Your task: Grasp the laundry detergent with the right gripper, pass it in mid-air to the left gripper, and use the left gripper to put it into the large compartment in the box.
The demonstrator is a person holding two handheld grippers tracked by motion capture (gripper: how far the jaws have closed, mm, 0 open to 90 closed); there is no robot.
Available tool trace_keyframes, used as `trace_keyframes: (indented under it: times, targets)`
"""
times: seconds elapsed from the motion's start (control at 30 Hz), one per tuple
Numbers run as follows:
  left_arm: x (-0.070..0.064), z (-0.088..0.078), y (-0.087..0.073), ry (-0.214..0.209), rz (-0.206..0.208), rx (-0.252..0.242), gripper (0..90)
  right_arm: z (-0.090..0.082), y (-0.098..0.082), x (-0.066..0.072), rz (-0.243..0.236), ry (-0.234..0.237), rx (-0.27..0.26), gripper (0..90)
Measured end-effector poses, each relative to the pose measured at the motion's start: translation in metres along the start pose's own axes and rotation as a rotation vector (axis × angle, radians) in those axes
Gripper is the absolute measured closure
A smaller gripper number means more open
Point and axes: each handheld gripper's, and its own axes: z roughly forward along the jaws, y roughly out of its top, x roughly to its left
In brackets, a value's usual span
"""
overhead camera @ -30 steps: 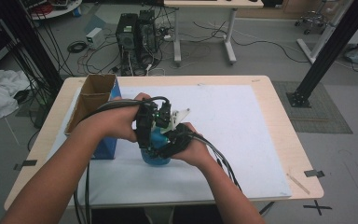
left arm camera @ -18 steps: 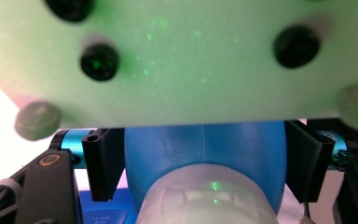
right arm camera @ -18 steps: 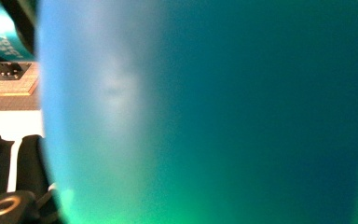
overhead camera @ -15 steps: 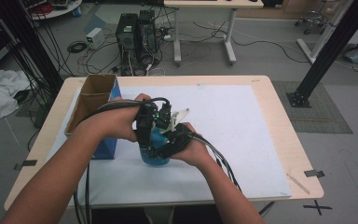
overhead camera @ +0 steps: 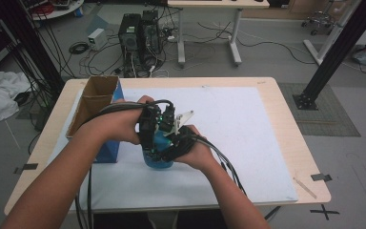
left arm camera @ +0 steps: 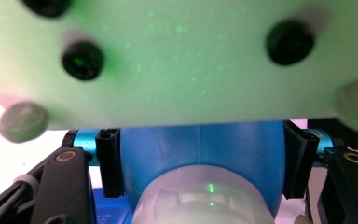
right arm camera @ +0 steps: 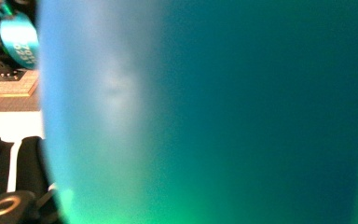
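A blue bottle (overhead camera: 156, 160) stands on the white mat near the table's front, between both hands. My left gripper (overhead camera: 150, 129) comes down on it from above. In the left gripper view its two black jaws press on either side of the blue bottle (left arm camera: 200, 149), just beyond the white cap (left arm camera: 200, 200), so my left gripper (left arm camera: 203, 163) is shut on it. My right gripper (overhead camera: 174, 143) lies against the bottle's right side. The blue bottle (right arm camera: 214, 116) is so close in the right gripper view that the jaws are hidden. A green-lit plate (left arm camera: 177, 60) hangs overhead.
An open cardboard box (overhead camera: 95, 102) with a blue side stands just left of the hands. The white mat (overhead camera: 228, 124) covers most of the wooden table (overhead camera: 290, 124). Cables trail from both grippers toward the front edge. Computers and cables sit on the floor beyond.
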Motion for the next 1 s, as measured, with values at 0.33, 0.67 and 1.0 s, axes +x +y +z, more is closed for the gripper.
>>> trace_keyframes:
  times: [0.33, 0.67, 1.0]
  targets:
    - [0.0014, 0.0007, -0.0009, -0.001, -0.004, 0.007, 37.6, 0.0023, -0.0004, -0.0014, -0.019, 0.004, -0.003, 46.7]
    - [0.0009, -0.0003, -0.0013, -0.018, -0.028, 0.025, 38.4, 0.0048, -0.0005, -0.001, -0.014, 0.02, -0.01, 46.0]
    - [0.0034, -0.0075, 0.0006, -0.023, -0.026, 0.023, 38.4, -0.0012, 0.0002, -0.0011, 0.001, 0.024, 0.01, 34.7]
